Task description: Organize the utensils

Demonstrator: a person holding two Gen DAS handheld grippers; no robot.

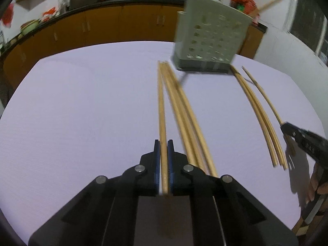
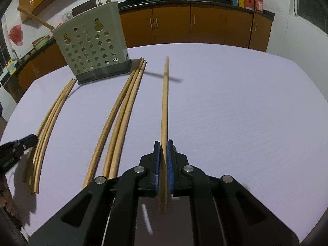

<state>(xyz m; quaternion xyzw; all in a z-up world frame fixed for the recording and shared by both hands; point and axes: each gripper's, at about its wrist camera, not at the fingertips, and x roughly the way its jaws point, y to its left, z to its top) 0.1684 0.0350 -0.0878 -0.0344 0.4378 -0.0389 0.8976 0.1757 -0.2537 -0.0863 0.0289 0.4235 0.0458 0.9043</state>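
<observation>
Lavender tabletop (image 2: 225,102) under you: your left gripper (image 1: 164,143) pinches one chopstick (image 1: 161,102), your right gripper (image 2: 163,143) another (image 2: 165,102). Loose chopsticks (image 2: 116,112) lie around ten o'clock. Next, I judge, tip each into the holder (image 2: 92,47). Only the right view shows its holes sharply.

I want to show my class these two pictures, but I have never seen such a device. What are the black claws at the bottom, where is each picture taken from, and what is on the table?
Each picture comes from a camera fixed on a hand-held two-finger gripper, looking along its fingers. A person holds one in each hand. The left gripper is shut on a chopstick; the right gripper is shut on another chopstick. On the pale table lie two loose groups of chopsticks and a perforated utensil holder with wooden handles sticking out of it. Kitchen cabinets stand behind.
</observation>
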